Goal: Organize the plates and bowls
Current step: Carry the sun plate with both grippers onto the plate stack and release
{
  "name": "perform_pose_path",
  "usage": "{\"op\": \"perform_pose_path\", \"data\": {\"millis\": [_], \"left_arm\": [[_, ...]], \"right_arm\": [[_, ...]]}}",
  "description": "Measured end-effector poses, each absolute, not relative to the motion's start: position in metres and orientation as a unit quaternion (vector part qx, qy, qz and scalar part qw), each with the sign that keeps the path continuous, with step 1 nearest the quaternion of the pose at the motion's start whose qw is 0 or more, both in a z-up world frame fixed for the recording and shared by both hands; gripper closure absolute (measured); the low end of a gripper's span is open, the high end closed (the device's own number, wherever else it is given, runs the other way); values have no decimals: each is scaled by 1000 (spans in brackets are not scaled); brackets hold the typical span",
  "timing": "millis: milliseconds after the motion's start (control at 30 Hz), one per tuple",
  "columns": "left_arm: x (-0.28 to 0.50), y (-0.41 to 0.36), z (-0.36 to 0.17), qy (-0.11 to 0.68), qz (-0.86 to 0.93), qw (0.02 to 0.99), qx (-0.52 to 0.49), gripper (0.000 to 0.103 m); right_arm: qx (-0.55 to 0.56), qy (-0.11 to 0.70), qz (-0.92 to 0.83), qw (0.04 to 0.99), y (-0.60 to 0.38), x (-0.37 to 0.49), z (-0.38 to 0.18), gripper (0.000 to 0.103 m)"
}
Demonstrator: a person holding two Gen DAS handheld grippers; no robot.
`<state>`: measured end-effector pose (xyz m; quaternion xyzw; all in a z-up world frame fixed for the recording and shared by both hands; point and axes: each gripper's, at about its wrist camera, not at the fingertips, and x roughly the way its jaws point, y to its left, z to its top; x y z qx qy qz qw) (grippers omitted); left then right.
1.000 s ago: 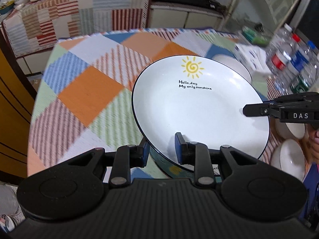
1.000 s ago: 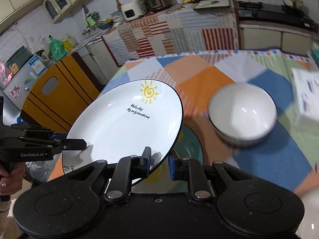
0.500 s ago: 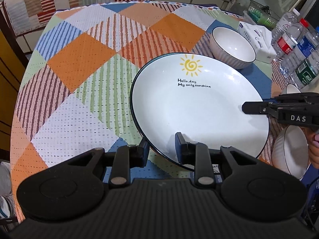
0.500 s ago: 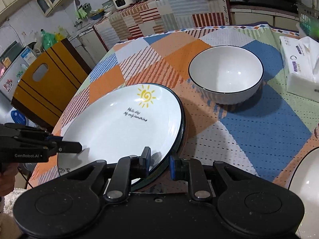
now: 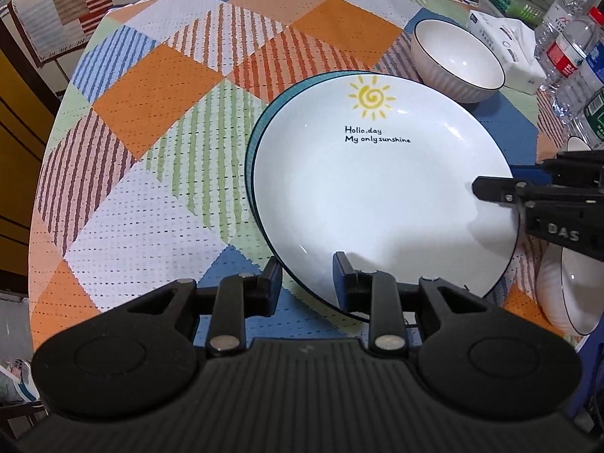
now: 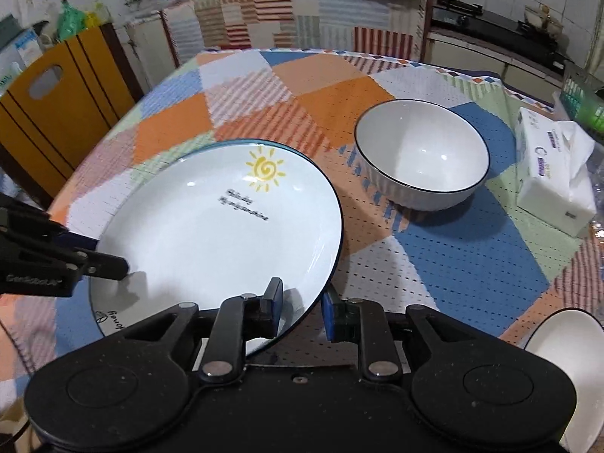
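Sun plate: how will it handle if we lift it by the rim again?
The sun plate looks like glazed ceramic, with highlights on its surface: probably rigid, slippery between pads, and breakable. It sits on a second plate, so pushing may slide it. Broad and shallow: likely to tilt if one gripper holds the rim alone.

Right tool (image 6: 300, 305) seemingly straddles sun plate (image 6: 211, 241) rim, bowl (image 6: 421, 158) beyond
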<state>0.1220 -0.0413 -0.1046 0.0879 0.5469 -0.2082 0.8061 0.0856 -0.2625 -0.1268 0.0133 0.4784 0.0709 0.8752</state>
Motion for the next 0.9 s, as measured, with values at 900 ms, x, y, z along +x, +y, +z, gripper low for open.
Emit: {"op": "perform_pose_path", "data": {"millis": [900], "left_arm": [[55,-46,-36,503,-184,840,85,77]], "right_arm": [[-13,393,49,918,-257,53,-104,65]]}}
